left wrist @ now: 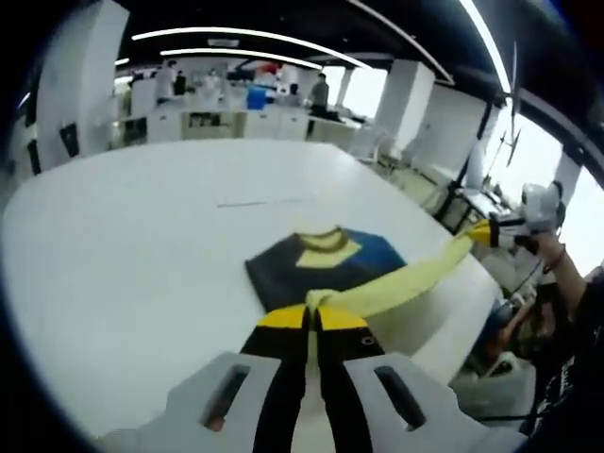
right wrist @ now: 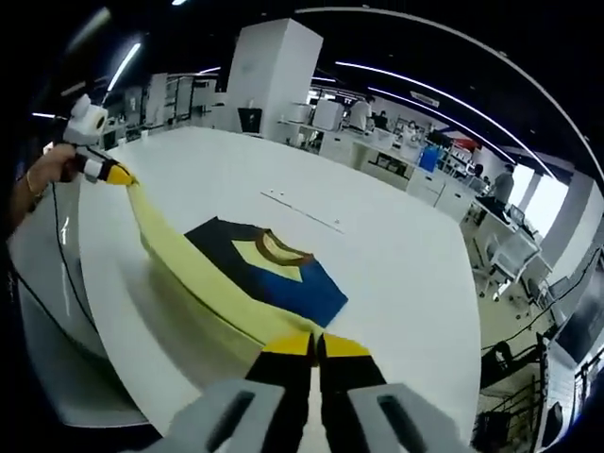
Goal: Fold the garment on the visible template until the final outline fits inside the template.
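White bench (left wrist: 113,283) in an open office: left tool (left wrist: 312,316) and right tool (right wrist: 316,344), each pinched on the garment (right wrist: 269,274), stretch its yellow hem taut above the bench, folding apparently just begun.

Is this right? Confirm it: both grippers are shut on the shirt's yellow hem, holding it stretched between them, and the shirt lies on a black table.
The table is white, not black, as the right gripper view shows. The rest holds: the left gripper and right gripper are shut on the yellow hem of the shirt, stretched between them.
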Motion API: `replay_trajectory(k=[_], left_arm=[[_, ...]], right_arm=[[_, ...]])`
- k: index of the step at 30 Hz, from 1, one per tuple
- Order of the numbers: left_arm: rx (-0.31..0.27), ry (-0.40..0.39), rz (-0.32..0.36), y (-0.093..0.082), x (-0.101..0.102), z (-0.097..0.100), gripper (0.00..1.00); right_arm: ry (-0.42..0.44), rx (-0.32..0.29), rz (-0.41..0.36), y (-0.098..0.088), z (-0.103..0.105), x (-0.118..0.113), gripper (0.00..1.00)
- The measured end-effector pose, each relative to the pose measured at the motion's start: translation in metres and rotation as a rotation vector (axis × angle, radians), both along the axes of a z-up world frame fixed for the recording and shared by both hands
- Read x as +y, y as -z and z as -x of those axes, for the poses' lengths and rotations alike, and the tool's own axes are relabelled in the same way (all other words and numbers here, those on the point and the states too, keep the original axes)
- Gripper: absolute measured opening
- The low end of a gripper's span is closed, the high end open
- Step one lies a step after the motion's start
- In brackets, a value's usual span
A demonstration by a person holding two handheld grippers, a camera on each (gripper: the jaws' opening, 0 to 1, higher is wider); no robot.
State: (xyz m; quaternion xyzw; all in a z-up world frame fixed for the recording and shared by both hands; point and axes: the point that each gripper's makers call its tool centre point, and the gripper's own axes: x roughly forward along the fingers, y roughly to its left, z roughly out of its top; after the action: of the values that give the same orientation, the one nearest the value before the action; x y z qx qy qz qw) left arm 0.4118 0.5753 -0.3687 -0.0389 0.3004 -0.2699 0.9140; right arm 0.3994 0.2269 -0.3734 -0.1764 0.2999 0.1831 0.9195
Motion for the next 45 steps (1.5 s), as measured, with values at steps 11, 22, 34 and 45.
replay_trajectory(k=[11,22,34,45], left_arm=[[-0.057,-0.058,-0.044,0.001,0.0,-0.046,0.0],[-0.088,-0.106,-0.025,0.003,-0.003,-0.088,0.0],[-0.1,-0.163,-0.021,0.022,-0.004,-0.137,0.0],[-0.056,-0.215,-0.024,0.07,-0.005,-0.17,0.0]], right_arm=[[-0.001,-0.028,0.009,-0.003,-0.046,-0.001,0.0],[0.005,-0.055,0.036,0.0,-0.093,-0.004,0.0],[0.03,-0.048,0.023,0.026,-0.138,-0.006,0.0],[0.059,-0.013,0.028,0.072,-0.176,-0.012,0.0]])
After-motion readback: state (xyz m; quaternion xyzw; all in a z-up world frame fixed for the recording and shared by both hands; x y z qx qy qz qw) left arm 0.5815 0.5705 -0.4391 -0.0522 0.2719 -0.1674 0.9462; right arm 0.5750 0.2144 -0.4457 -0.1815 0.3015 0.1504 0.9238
